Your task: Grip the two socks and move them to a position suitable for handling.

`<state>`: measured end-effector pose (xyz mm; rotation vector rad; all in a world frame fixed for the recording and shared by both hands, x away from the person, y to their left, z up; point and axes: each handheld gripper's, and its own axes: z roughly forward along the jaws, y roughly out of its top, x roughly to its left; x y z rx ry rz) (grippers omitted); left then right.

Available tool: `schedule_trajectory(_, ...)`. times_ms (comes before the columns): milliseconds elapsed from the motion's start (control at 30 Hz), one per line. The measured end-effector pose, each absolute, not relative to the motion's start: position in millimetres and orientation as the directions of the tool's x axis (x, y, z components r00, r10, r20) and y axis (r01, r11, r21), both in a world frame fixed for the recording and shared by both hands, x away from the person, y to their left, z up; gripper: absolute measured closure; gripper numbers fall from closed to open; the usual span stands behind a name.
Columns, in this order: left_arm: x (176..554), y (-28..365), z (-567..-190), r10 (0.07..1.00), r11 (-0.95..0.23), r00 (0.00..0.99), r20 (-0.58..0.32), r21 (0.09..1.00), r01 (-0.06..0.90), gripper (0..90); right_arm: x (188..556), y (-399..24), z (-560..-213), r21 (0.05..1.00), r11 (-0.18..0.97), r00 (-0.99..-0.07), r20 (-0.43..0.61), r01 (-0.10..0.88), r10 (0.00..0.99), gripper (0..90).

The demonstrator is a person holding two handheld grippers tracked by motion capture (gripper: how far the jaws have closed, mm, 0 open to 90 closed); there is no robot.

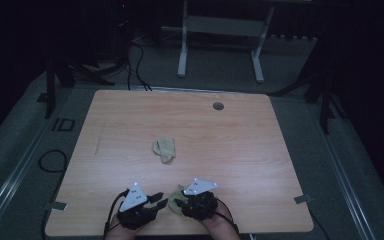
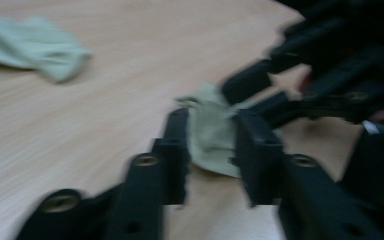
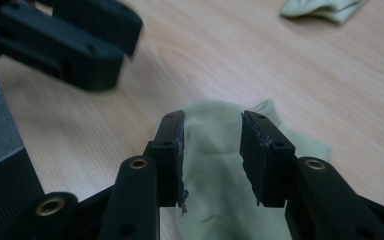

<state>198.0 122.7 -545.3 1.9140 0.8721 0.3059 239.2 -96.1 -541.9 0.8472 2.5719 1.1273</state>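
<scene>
Near edge of the light wooden surface (image 1: 230, 130): pale green cloth sock (image 3: 215, 165) lying flat between the jaws of the right gripper (image 3: 212, 155), gripped or not, cannot tell. Left gripper (image 2: 210, 150) just left of it, jaws apart around the sock's edge. Second pale green sock (image 1: 164, 148) crumpled farther away, mid-surface.

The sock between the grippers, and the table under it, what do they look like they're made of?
Sock: pale green knit fabric, matte; fine ribbing and soft folds suggest cotton or a blend. Table: light wood-grain top, smooth; probably laminate, not solid wood.
</scene>
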Motion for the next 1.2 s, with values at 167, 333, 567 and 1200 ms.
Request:
schedule_trajectory(167,200.9,111.2,-548.9,0.677,-0.331,0.726,-0.122,0.83,0.448,89.4,240.7,-92.8,-549.3,0.713,0.574,-0.82,0.004,0.403,0.572,63.0)
schedule_trajectory(333,212.2,99.2,-556.4,0.662,-0.406,0.742,-0.106,0.781,0.474,89.6,242.5,-92.0,-554.6,0.699,0.585,-0.82,0.004,0.411,0.572,65.3)
schedule_trajectory(567,223.0,91.0,-568.4,0.67,-0.469,0.738,-0.084,0.723,0.508,89.6,243.5,-90.6,-562.1,0.688,0.597,-0.817,-0.011,0.413,0.577,75.4)
schedule_trajectory(1200,227.9,89.7,-568.8,0.656,-0.486,0.75,-0.085,0.713,0.506,89.8,240.9,-126.5,-520.0,0.768,0.496,-0.782,0.01,0.404,0.623,89.6)
